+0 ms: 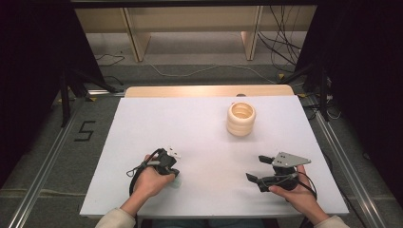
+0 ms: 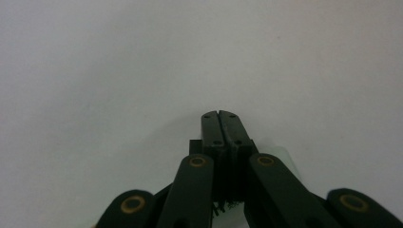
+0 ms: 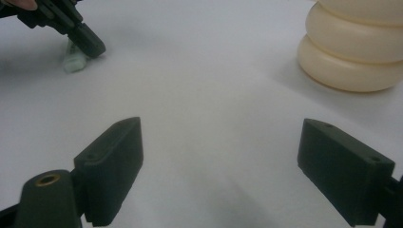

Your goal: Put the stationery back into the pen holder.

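My left gripper points down at the white table near its front left; its jaws are pressed flat together. A small pale green-white piece lies on the table just under and beside those jaws. I cannot tell whether they touch it. The right gripper view shows the same piece below the left gripper. My right gripper hovers at the front right, jaws wide apart with nothing between them. A cream ribbed ring-shaped cup stands upright at the far right.
The white board rests on a wooden tabletop whose back edge shows behind it. Cables lie on the floor beyond, and metal rails run along both sides. Bare table surface stretches between the two grippers and the cup.
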`<state>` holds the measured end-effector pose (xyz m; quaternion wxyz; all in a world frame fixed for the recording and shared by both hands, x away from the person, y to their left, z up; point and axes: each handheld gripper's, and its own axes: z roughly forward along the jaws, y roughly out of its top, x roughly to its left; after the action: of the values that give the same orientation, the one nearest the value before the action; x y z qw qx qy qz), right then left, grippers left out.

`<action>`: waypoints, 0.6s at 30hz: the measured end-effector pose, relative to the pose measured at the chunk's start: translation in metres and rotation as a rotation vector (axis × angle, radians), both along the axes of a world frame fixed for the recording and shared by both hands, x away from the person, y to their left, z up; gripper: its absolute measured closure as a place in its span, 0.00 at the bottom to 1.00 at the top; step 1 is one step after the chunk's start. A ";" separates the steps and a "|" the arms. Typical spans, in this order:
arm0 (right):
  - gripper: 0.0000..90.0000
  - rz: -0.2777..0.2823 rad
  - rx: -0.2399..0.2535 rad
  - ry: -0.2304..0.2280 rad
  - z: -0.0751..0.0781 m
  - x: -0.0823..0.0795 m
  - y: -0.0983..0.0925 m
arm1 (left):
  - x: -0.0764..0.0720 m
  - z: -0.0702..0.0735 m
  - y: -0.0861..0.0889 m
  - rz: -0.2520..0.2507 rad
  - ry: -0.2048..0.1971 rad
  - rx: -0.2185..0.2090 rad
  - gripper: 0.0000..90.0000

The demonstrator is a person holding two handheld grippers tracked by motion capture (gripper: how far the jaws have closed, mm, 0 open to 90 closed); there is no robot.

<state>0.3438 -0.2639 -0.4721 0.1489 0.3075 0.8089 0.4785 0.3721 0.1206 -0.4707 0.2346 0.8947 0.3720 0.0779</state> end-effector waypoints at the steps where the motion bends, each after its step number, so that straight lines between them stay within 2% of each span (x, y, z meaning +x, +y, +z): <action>1: 0.18 -0.001 0.000 0.002 0.000 0.000 0.000 | -0.002 0.000 0.000 -0.005 0.001 0.000 1.00; 3: 0.18 0.001 0.000 0.000 0.000 0.000 0.000 | -0.005 0.000 0.001 -0.007 0.001 -0.006 1.00; 5: 0.18 0.002 -0.005 0.004 0.000 0.000 0.000 | -0.006 0.000 0.003 -0.001 -0.022 -0.012 1.00; 6: 0.18 0.002 -0.005 0.004 0.000 0.000 0.000 | -0.007 0.001 0.003 -0.002 -0.037 -0.019 1.00; 9: 0.18 0.007 -0.005 0.002 0.000 0.000 0.001 | -0.006 0.008 0.007 0.042 -0.119 -0.060 0.91; 11: 0.18 0.011 -0.005 -0.003 0.000 0.001 0.002 | -0.006 0.014 0.012 0.083 -0.178 -0.074 0.82; 12: 0.18 0.009 -0.001 0.004 -0.001 0.001 0.003 | -0.006 0.016 0.016 0.108 -0.201 -0.075 0.67; 13: 0.18 0.009 -0.001 0.004 -0.001 0.001 0.003 | -0.005 0.018 0.020 0.136 -0.228 -0.078 0.67; 14: 0.18 0.013 -0.001 0.008 0.000 0.000 0.004 | -0.003 0.019 0.025 0.164 -0.249 -0.081 0.60; 15: 0.18 0.019 -0.007 0.010 0.000 0.001 0.008 | -0.001 0.020 0.031 0.184 -0.260 -0.085 0.48; 16: 0.18 0.019 -0.007 0.010 0.000 0.001 0.008 | 0.001 0.020 0.034 0.196 -0.272 -0.081 0.48; 17: 0.18 0.032 -0.015 0.015 0.000 0.002 0.014 | 0.003 0.021 0.040 0.221 -0.280 -0.074 0.37; 18: 0.18 0.032 -0.015 0.015 0.000 0.002 0.014 | 0.004 0.021 0.044 0.251 -0.287 -0.063 0.37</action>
<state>0.3461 -0.2496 -0.4719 0.1373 0.2968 0.8184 0.4725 0.3766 0.1645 -0.4499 0.3016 0.8132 0.4458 0.2216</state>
